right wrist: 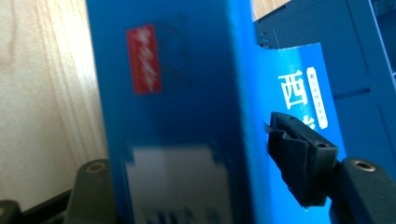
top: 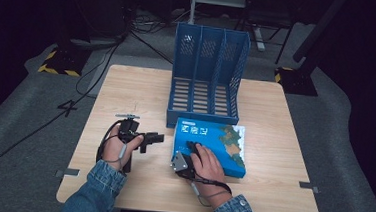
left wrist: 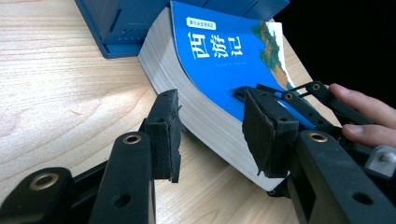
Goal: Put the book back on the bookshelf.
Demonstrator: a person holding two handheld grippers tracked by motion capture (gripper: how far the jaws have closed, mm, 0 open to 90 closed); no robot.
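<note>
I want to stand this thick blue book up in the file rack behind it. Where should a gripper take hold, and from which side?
Probably at the spine end nearest the person, coming from the near table edge. The blue book lies flat, so jaws must straddle its thickness: one pad on the cover, one underneath. The right gripper already clamps there, while the left gripper waits open at the page edge. The file rack stands just behind.

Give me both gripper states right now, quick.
Left gripper: open, holding nothing, jaws beside the thick blue paperback book.
Right gripper: shut on the book, one jaw on the cover, one behind the spine.
</note>
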